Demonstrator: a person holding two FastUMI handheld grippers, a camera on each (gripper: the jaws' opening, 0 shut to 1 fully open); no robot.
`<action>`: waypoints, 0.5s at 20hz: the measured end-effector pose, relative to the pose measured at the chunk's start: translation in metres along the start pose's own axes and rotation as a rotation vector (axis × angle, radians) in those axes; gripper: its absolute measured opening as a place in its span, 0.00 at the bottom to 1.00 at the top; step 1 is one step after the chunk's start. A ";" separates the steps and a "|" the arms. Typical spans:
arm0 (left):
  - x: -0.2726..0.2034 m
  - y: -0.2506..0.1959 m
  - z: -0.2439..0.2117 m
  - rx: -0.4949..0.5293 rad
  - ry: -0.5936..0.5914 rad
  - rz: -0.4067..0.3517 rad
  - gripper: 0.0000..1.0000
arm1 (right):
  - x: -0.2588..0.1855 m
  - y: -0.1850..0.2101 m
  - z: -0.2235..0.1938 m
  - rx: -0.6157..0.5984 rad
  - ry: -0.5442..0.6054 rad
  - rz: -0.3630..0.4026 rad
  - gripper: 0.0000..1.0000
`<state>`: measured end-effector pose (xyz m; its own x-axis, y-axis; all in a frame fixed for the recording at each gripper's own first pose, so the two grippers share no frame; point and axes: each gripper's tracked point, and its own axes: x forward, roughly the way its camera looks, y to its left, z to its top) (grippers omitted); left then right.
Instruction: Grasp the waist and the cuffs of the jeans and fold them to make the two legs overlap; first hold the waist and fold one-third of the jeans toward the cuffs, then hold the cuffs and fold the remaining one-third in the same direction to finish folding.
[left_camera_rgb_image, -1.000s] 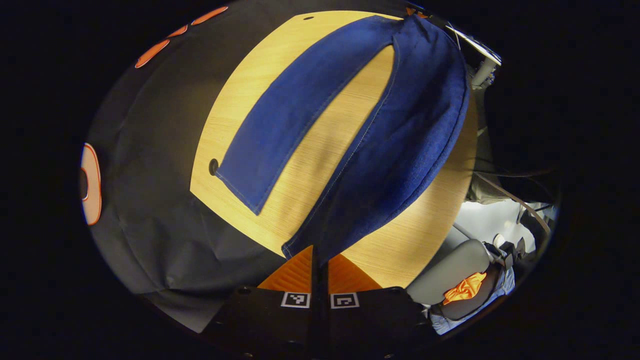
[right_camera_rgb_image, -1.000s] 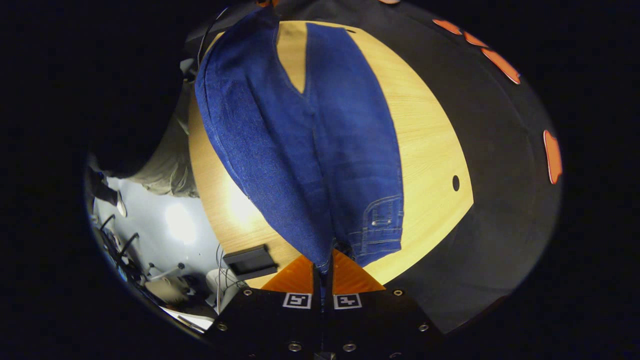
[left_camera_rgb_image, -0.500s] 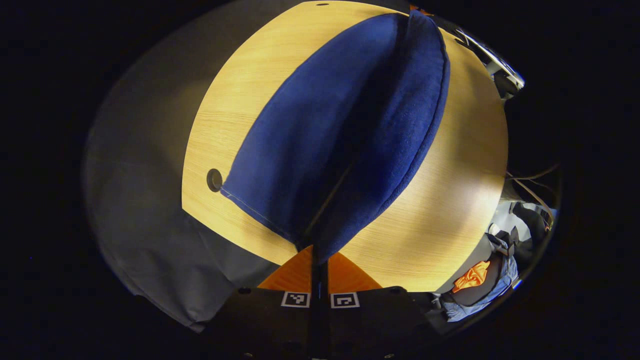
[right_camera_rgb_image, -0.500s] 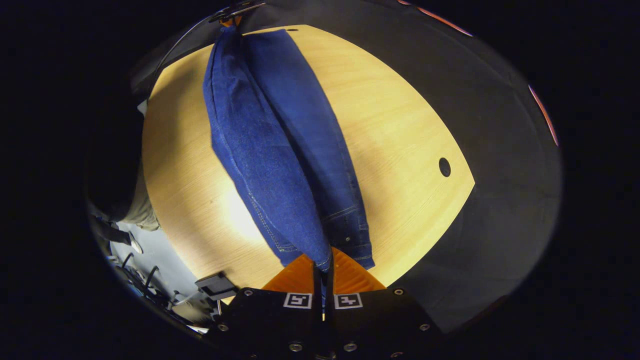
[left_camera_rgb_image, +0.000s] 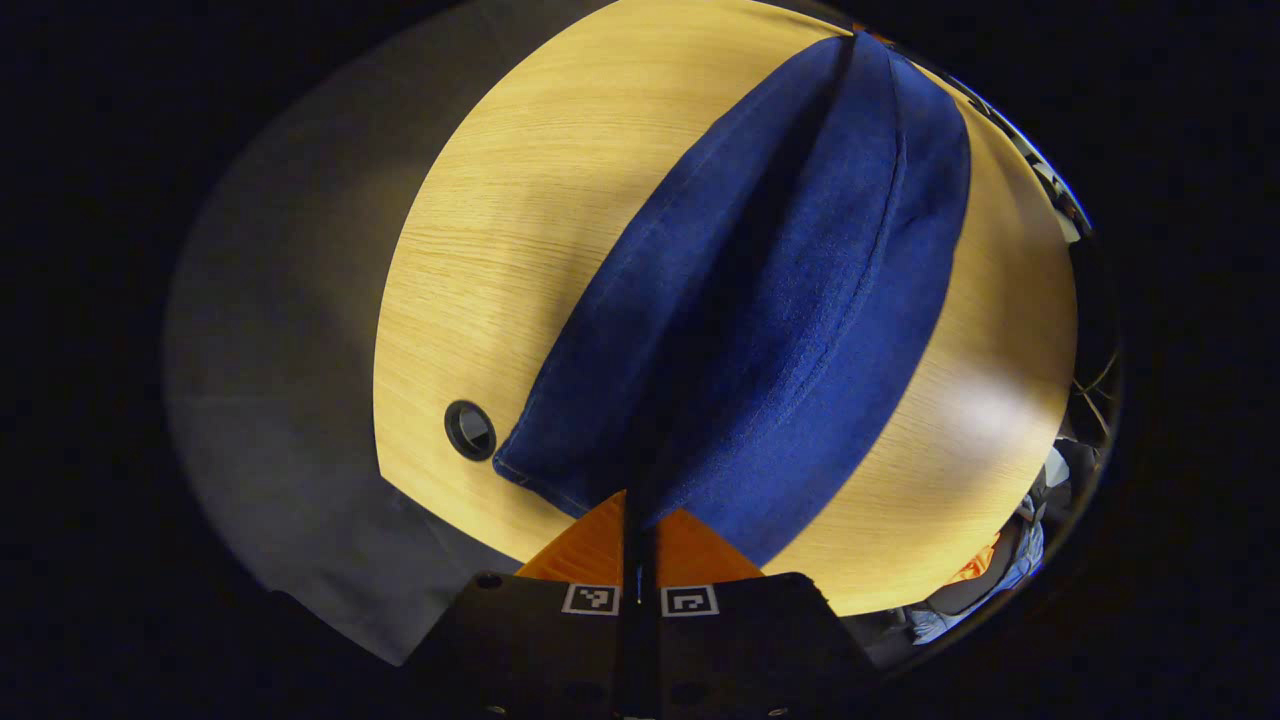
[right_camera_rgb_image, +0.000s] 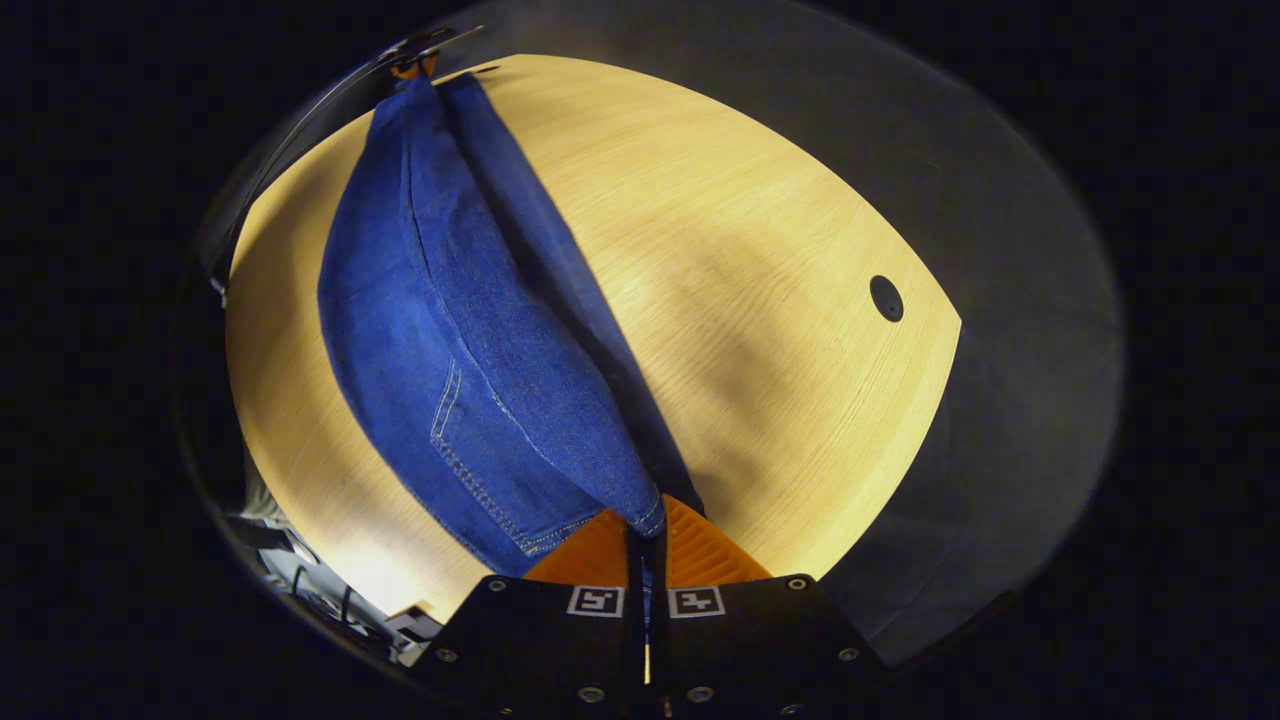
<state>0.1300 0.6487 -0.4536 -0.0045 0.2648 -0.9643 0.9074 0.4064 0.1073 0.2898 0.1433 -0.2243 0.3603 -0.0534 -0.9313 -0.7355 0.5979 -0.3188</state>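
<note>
Overlapping now, jeans (left_camera_rgb_image: 760, 320) legs together.

A second ago the jeans (left_camera_rgb_image: 760, 330) lay spread, bare table (left_camera_rgb_image: 520, 200) showing between the legs. Now the lifted leg covers the other, closing that gap across the frame's centre. In the right gripper view a back pocket (right_camera_rgb_image: 480, 440) faces up at lower left.

Lighting's patchy imo: warm overhead light on the table (left_camera_rgb_image: 480, 230), w/ a white glare spot at its right edge in the left gripper view. Jeans (right_camera_rgb_image: 440, 350) throw a dark shadow strip beside them. Edges bend hard from the fisheye, cloth wall (right_camera_rgb_image: 1010, 400) dim & soft.
</note>
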 end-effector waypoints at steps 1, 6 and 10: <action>0.006 0.001 0.005 0.003 0.003 0.004 0.01 | 0.008 -0.001 0.001 0.012 0.001 -0.005 0.02; 0.011 0.031 -0.001 0.022 0.037 0.109 0.26 | 0.021 -0.025 0.004 0.068 0.001 -0.090 0.44; -0.008 0.060 0.008 -0.068 -0.056 0.279 0.98 | 0.003 -0.065 0.022 0.186 -0.073 -0.193 0.99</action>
<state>0.1878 0.6637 -0.4415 0.2664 0.3271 -0.9067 0.8399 0.3826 0.3849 0.3511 0.1215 -0.2029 0.5291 -0.1265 -0.8390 -0.5337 0.7191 -0.4450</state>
